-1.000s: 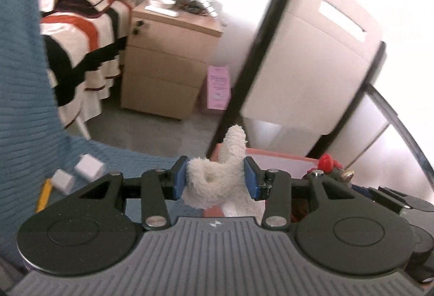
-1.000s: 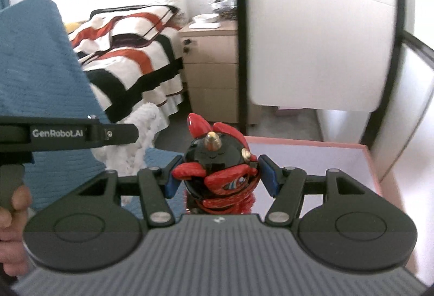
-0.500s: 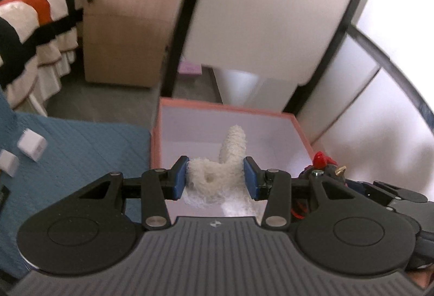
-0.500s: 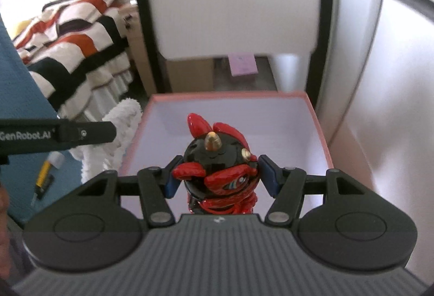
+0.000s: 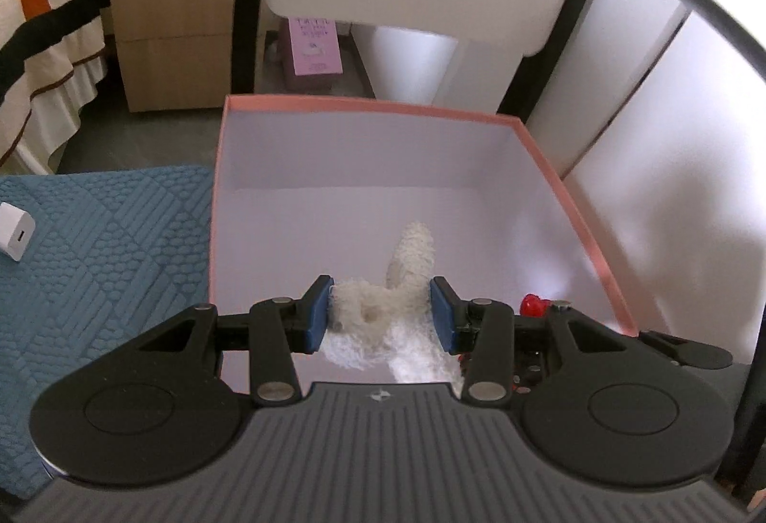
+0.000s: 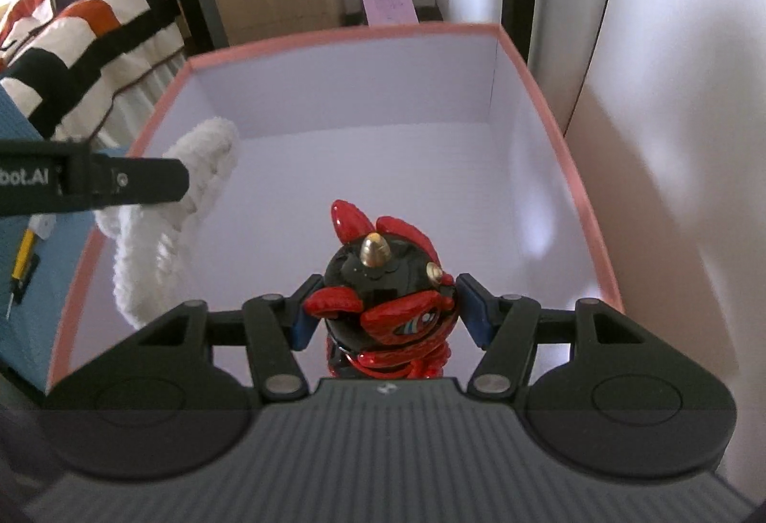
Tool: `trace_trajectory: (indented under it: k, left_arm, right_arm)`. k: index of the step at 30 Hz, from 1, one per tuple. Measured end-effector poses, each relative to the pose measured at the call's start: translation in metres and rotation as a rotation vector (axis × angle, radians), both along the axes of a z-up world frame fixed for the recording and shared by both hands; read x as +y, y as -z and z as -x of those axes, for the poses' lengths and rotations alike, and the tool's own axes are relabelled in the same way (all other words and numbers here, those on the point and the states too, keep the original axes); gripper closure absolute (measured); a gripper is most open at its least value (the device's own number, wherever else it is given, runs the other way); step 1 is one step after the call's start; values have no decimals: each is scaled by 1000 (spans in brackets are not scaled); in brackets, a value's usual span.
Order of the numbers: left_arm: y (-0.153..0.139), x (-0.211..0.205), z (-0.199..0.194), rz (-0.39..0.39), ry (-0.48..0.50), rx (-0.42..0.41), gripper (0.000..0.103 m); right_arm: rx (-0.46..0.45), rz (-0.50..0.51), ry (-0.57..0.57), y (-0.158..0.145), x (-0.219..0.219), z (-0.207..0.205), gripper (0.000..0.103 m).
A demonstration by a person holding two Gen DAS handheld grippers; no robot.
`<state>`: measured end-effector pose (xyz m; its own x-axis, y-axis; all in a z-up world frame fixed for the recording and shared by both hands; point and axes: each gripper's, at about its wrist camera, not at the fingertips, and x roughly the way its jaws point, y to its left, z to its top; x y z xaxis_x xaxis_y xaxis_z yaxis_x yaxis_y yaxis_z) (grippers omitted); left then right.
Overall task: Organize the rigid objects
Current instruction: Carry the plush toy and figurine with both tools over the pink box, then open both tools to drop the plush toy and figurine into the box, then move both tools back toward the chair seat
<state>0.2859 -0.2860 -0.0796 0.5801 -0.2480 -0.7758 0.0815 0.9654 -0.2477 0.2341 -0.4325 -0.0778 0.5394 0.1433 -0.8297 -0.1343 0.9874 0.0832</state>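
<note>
Since a second ago: both claws down over open pink-rimmed white cardboard box (image 5: 364,104), interior now filling both views.
Left claw (image 5: 380,313) clamped on fluffy white plush toy (image 5: 383,307), near box's left wall.
Right claw (image 6: 383,312) gripping glossy red-black horned figurine (image 6: 383,307), over near edge.
Box floor bare; release likely next.

Grey floor (image 5: 143,135), wooden drawer unit (image 5: 177,10), striped bedspread (image 5: 43,20), bright daylight
</note>
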Motion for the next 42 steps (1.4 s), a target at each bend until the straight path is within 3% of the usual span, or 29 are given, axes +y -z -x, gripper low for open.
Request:
trace_trajectory:
  k: [9,12,13,15,29,42]
  left_arm:
    - [11,-8,1,-13,34,14,52]
    - [6,-7,4,-13,45,0,41]
    - [2,-6,6,-8,41,-4,33]
    - [-5,-2,10,12,36,-24,30]
    - [-84,52,57,8,-30,-225,30]
    - [-137,139,133,-19,-146,-388,30]
  right_arm:
    - [28,-27,32,11,-9,0,42]
    - [29,-36,52,7,-13,-4,38]
    - [29,-38,56,5,-14,-4,38]
    - [22,-36,61,-2,-13,-5,38]
    - [-128,-48,59,-70,7,19,38]
    - [-279,-58,-72,-130,63,67,38]
